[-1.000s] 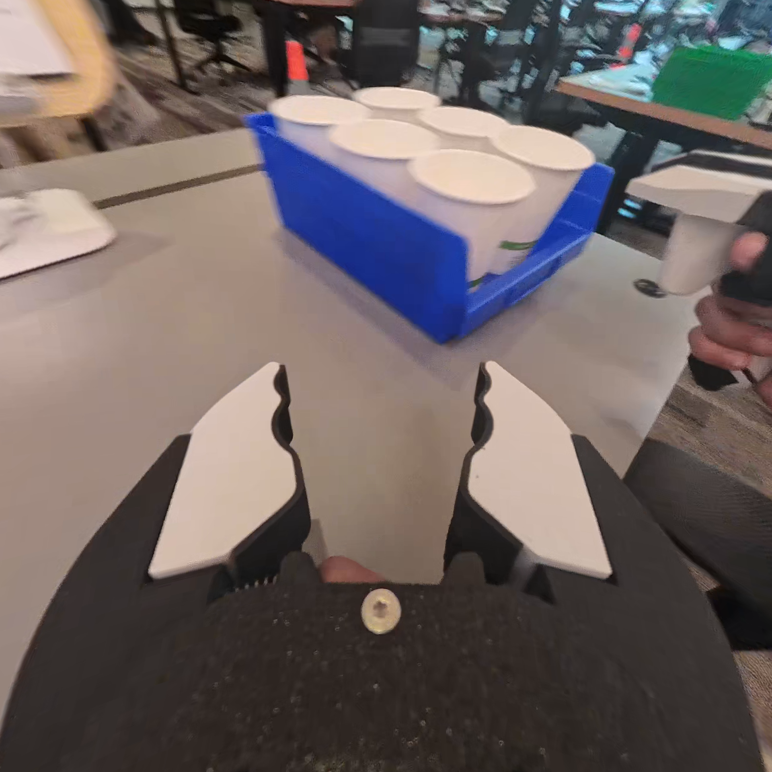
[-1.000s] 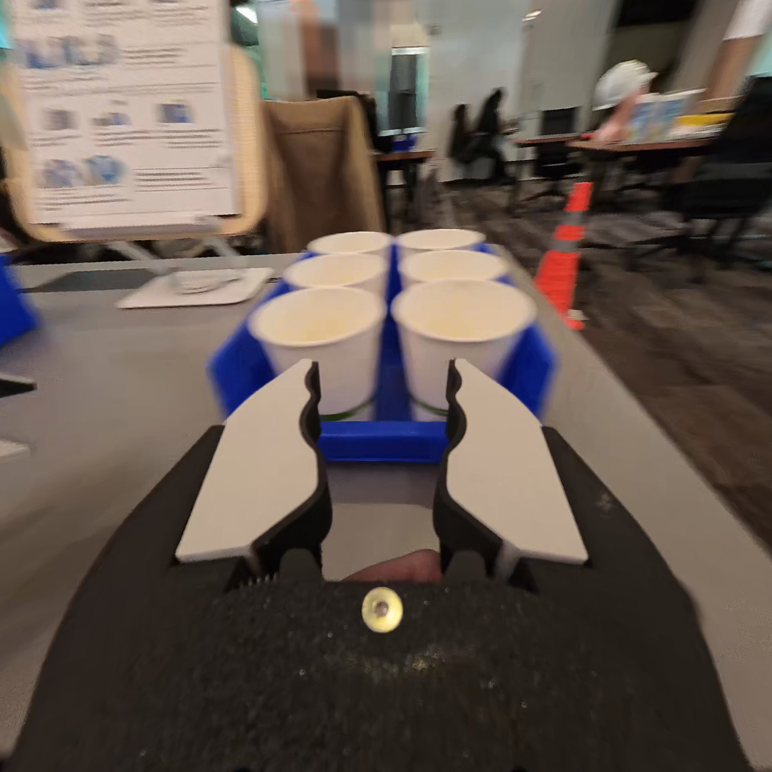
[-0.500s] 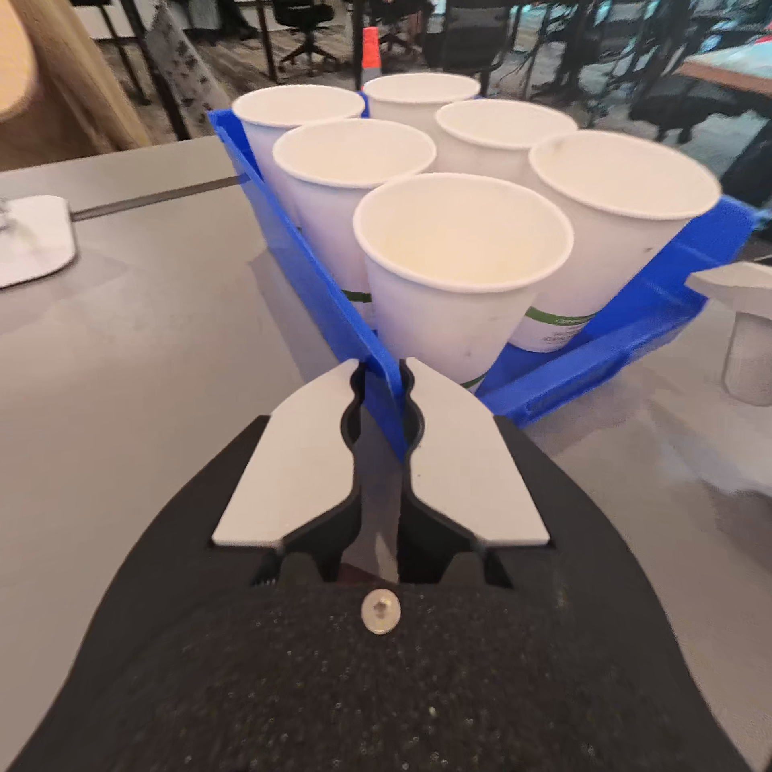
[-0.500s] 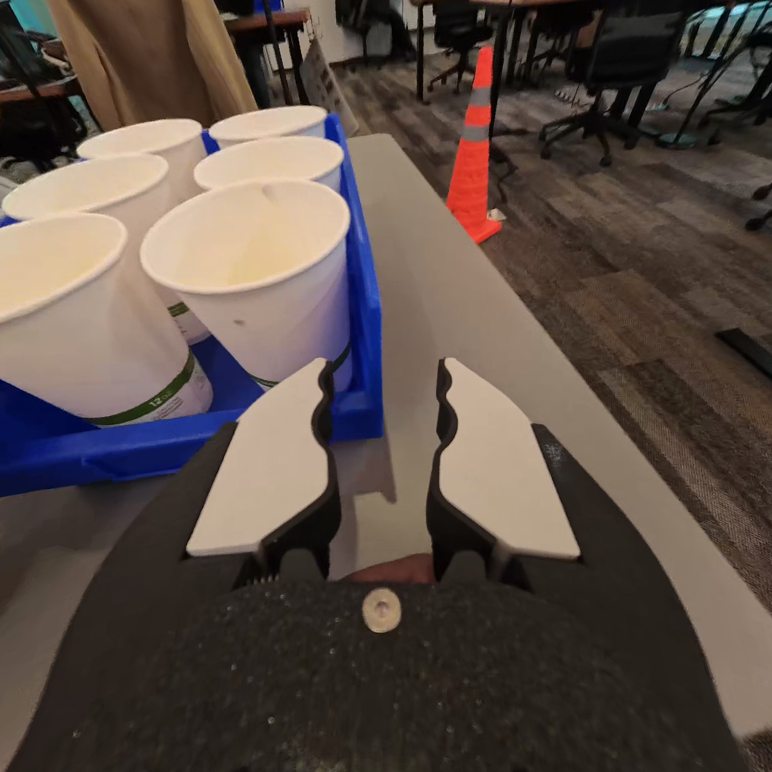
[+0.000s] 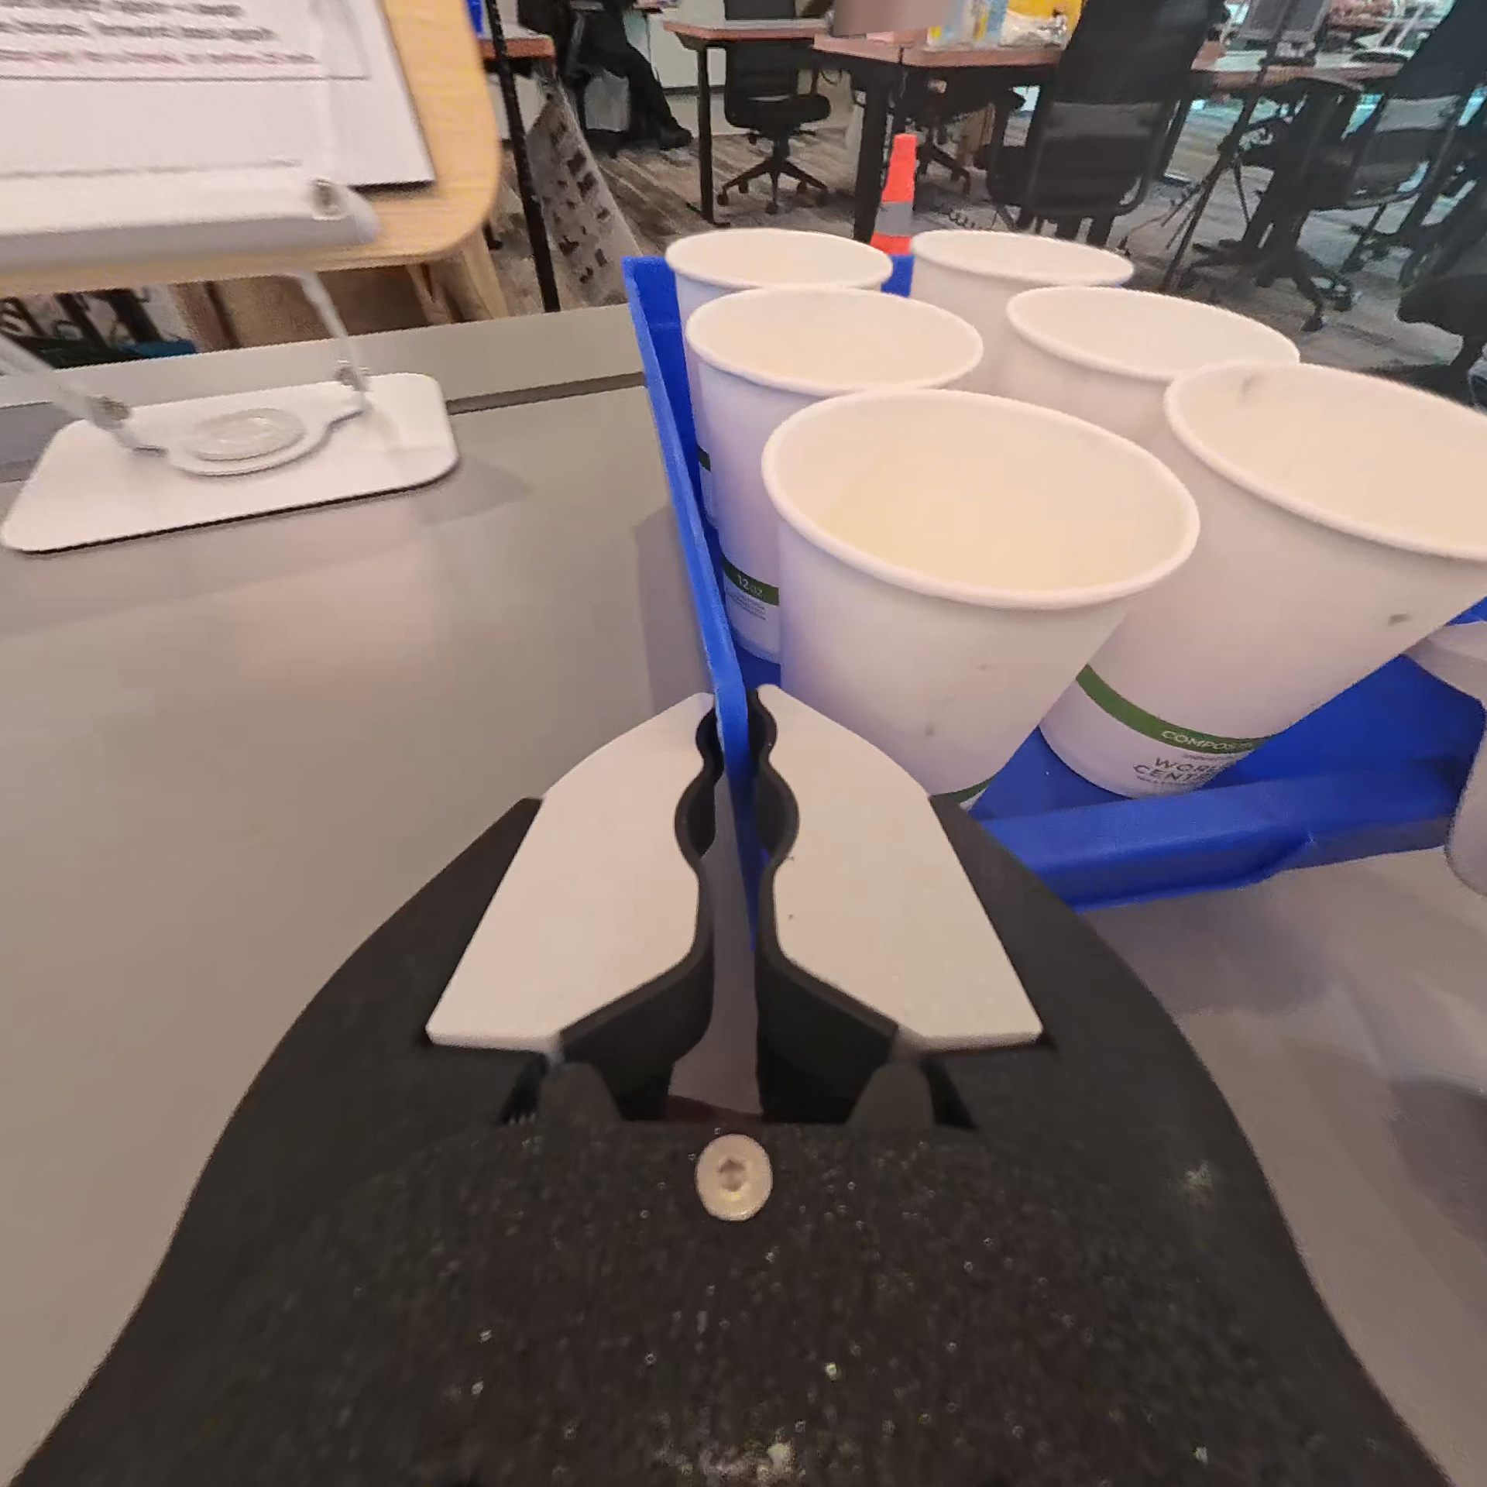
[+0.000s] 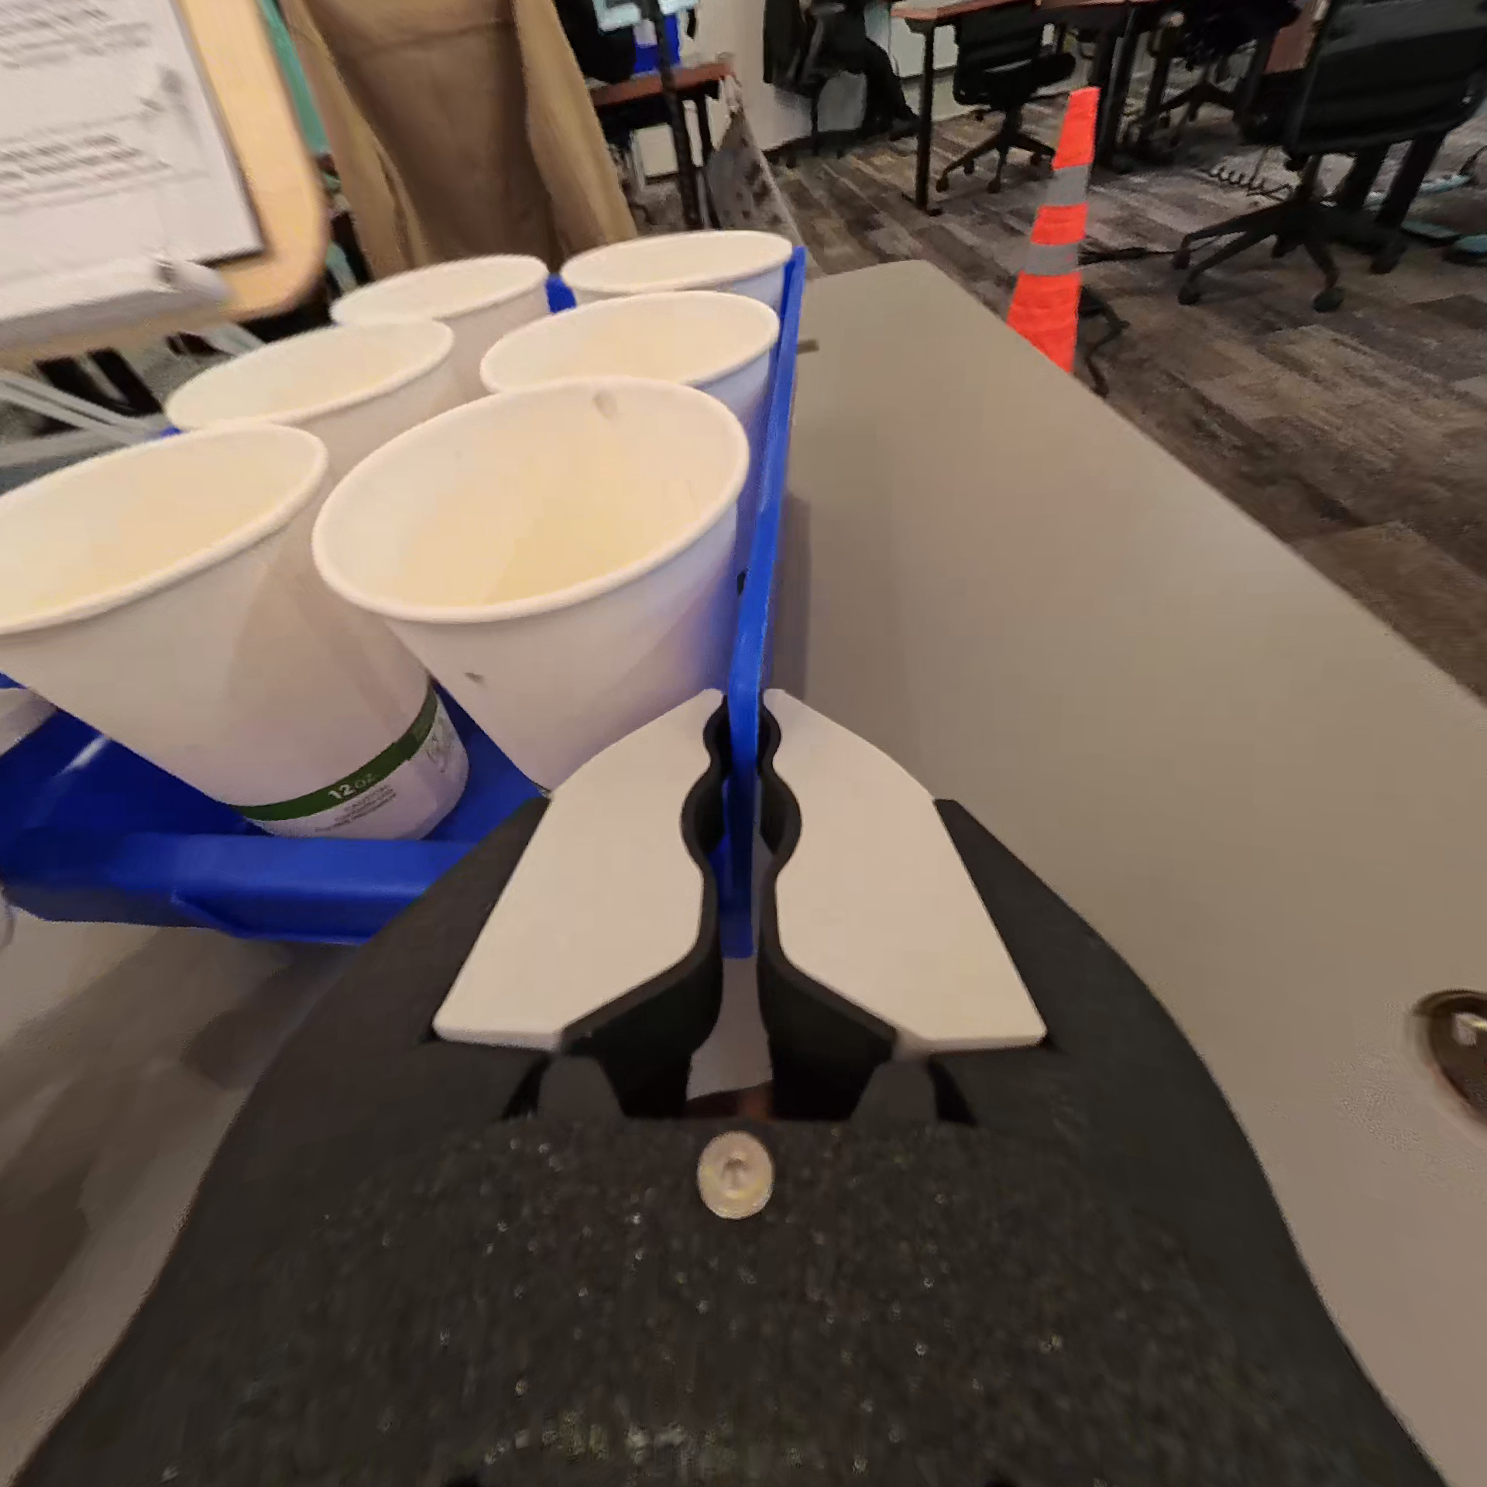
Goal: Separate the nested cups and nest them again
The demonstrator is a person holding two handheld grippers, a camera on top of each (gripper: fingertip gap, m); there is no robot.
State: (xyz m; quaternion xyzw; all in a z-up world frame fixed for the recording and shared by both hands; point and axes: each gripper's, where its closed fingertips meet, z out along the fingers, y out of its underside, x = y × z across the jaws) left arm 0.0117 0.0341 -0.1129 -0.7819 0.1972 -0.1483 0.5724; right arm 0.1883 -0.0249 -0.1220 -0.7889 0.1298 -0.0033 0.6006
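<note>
An open office with desks, black swivel chairs and an orange traffic cone (image 6: 1054, 233) lies behind the grey table (image 5: 282, 684) I work on. My left gripper (image 5: 734, 744) is pinched shut on the left side wall of the blue bin (image 5: 1207, 821), the thin plastic caught between my fingertips. My right gripper (image 6: 744, 744) is clamped the same way on the bin's right side wall. The bin holds six white paper cups (image 5: 978, 563), standing upright in two rows of three, rims close together, with green bands near their bases. The nearest cups press close to the walls I grip. To the left, a white stand base (image 5: 233, 459) sits on the table, carrying a board with a printed sheet (image 5: 185, 88).
</note>
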